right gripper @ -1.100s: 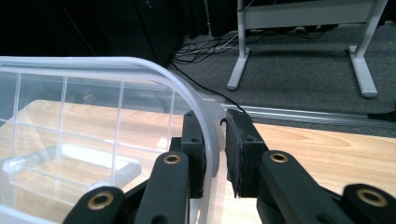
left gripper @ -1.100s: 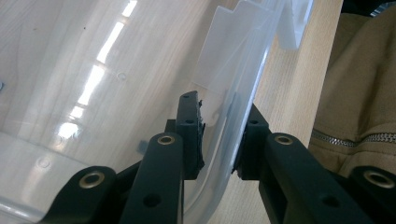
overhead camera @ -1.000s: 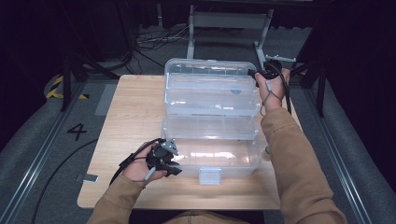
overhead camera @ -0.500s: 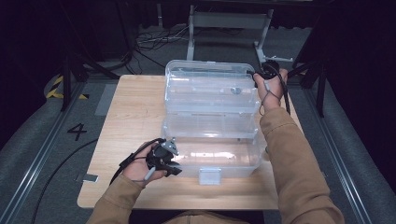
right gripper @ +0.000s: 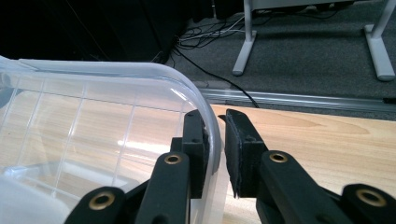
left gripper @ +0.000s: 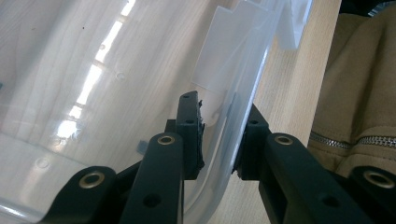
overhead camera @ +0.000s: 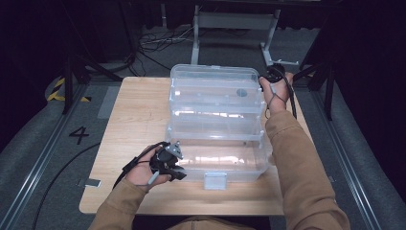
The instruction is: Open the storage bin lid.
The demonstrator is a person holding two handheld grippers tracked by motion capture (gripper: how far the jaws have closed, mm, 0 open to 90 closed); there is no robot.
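box (overhead camera: 216, 125): one clear plastic box with its lid open, in the middle of the tabletop (overhead camera: 134, 120) | feel: looks light, stiff, smooth, may slip; hold by the thin wall | left gripper (left gripper: 218, 135): jaws pinch near-left wall | right gripper (right gripper: 215, 140): jaws pinch far-right lid rim | count: one box, two grippers

In the left gripper view the clear plastic box (left gripper: 116, 93) is cut off by the top and left edges, and the brown sleeve (left gripper: 359, 93) by the right edge. In the high view the right gripper (overhead camera: 272, 76) is mostly hidden behind the hand (overhead camera: 277, 93). The round dark mark (overhead camera: 242, 92) inside the box is too small; perhaps a sticker.
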